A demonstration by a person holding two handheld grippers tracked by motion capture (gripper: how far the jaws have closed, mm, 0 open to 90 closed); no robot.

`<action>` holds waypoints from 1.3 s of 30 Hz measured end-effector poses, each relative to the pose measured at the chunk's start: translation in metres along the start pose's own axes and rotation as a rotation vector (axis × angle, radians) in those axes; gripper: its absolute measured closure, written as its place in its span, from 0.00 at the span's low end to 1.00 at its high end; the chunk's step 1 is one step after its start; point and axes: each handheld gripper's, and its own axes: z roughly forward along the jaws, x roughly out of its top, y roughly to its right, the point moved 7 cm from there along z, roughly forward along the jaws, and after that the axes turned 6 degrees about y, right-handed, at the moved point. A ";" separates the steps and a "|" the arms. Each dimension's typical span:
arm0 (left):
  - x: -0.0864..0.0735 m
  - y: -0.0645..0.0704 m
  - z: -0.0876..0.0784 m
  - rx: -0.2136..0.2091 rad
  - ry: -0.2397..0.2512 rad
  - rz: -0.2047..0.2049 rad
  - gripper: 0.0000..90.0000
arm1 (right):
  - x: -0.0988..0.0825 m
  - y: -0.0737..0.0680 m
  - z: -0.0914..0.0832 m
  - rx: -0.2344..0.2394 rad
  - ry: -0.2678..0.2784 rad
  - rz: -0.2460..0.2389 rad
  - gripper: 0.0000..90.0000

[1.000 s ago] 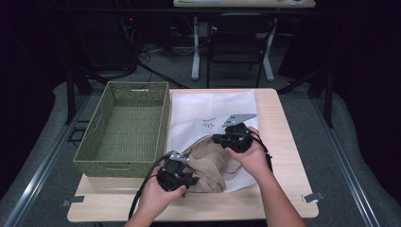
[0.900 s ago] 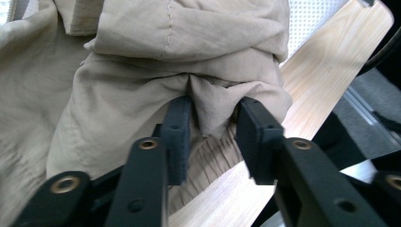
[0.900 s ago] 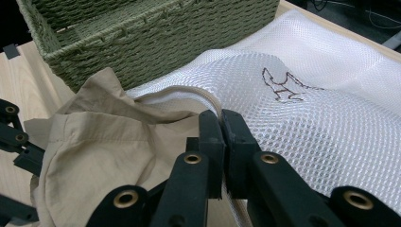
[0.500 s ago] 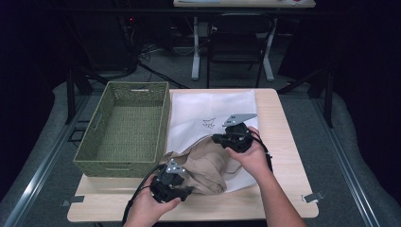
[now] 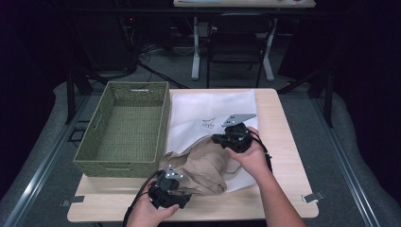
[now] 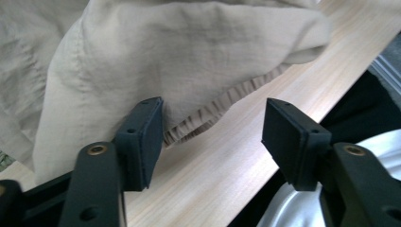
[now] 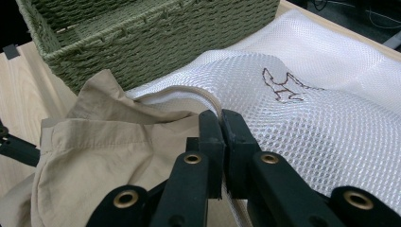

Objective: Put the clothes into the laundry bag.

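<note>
Recording lab — dark room, taped table (image 5: pixel 283 127).

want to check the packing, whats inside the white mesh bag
The far end of the tan garment goes in at the white mesh bag's opening, which the right gripper pinches by its rim. How far the garment reaches inside is hidden.
</note>
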 end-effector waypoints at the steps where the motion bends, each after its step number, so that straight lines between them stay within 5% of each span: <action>1: -0.001 0.000 0.002 0.008 -0.002 0.000 0.42 | 0.000 0.000 0.000 0.000 0.000 0.001 0.97; 17: -0.008 -0.007 0.018 0.080 -0.014 0.010 0.39 | 0.000 -0.001 0.001 0.002 -0.002 0.001 0.97; 27: -0.004 -0.005 0.018 0.013 0.008 0.016 0.70 | 0.000 -0.003 0.001 0.009 -0.001 0.002 0.97; 39: 0.010 -0.004 0.020 -0.012 0.037 -0.022 0.84 | 0.001 -0.004 0.001 0.014 0.000 0.003 0.97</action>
